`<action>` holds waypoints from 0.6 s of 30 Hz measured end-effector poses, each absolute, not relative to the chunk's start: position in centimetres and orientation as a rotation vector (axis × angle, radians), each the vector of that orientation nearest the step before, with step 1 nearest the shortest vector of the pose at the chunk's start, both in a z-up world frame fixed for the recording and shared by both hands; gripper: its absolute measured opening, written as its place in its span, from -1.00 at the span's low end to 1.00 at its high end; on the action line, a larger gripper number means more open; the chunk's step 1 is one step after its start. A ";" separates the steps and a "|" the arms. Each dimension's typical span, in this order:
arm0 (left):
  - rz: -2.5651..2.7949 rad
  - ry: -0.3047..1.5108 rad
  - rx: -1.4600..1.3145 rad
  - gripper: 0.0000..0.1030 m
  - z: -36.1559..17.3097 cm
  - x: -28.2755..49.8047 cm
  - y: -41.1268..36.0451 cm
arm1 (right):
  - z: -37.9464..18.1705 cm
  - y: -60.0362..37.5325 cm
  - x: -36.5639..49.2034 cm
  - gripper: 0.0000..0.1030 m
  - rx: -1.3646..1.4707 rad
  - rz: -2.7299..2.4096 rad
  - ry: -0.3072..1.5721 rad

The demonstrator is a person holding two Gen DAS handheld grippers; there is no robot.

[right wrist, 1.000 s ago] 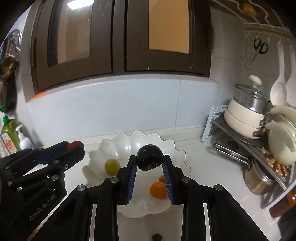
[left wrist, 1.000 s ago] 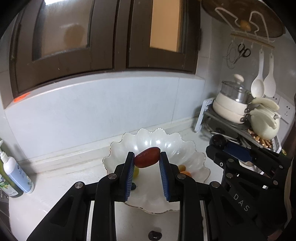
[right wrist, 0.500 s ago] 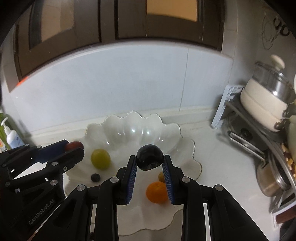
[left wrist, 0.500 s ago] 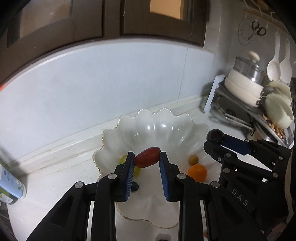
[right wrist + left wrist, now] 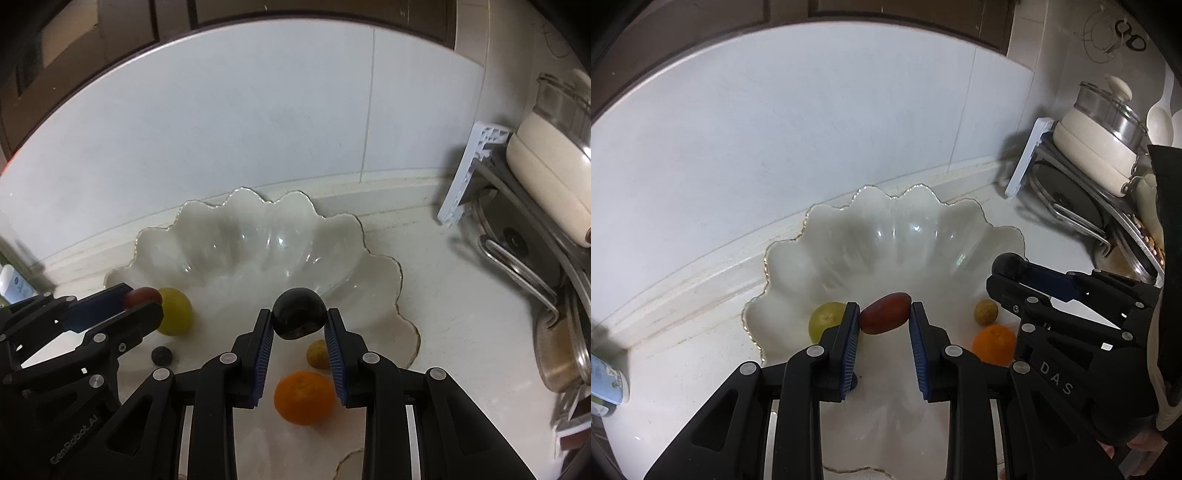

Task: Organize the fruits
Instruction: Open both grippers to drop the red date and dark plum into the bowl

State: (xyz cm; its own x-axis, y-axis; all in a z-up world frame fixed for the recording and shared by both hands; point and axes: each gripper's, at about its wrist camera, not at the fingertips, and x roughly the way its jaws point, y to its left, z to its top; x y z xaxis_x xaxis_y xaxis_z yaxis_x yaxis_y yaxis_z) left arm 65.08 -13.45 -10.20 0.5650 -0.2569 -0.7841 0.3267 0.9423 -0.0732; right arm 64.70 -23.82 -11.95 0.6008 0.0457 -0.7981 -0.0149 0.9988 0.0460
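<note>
1. Red oval fruit [image 5: 884, 313], lying crosswise, pinched above the scalloped white bowl [image 5: 886, 218].
2. Dark round fruit [image 5: 299, 313], likewise clamped over the bowl.
3. Green fruit [image 5: 176, 311], orange [image 5: 303, 397], small yellowish fruit [image 5: 317, 353] and small dark berry [image 5: 161, 355] lie inside.

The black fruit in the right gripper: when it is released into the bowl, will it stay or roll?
The black fruit looks round and glossy, so it will likely roll. The bowl slopes toward its middle, so it should settle near the orange. The right gripper pinches only its sides, so it may slip.
</note>
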 end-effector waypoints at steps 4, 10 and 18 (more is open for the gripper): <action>-0.342 0.937 0.091 -0.46 -10.8 65.6 -13.9 | -12.4 -24.1 65.2 -0.41 0.046 0.035 0.949; -0.332 0.947 0.097 -0.08 -11.3 66.0 -14.0 | -12.6 -24.3 65.4 -0.37 0.042 0.027 0.963; -0.290 0.914 0.116 -0.02 -10.5 65.4 -13.2 | -11.7 -24.4 64.8 -0.17 0.039 0.014 0.946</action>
State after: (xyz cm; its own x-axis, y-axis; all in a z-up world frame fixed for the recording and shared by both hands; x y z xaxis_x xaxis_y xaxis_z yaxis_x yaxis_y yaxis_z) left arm 65.43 -13.25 -10.55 0.5749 -0.1975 -0.7940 0.2957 0.9550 -0.0234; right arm 64.82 -24.42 -11.73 0.5848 0.0291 -0.8106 0.0054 0.9992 0.0397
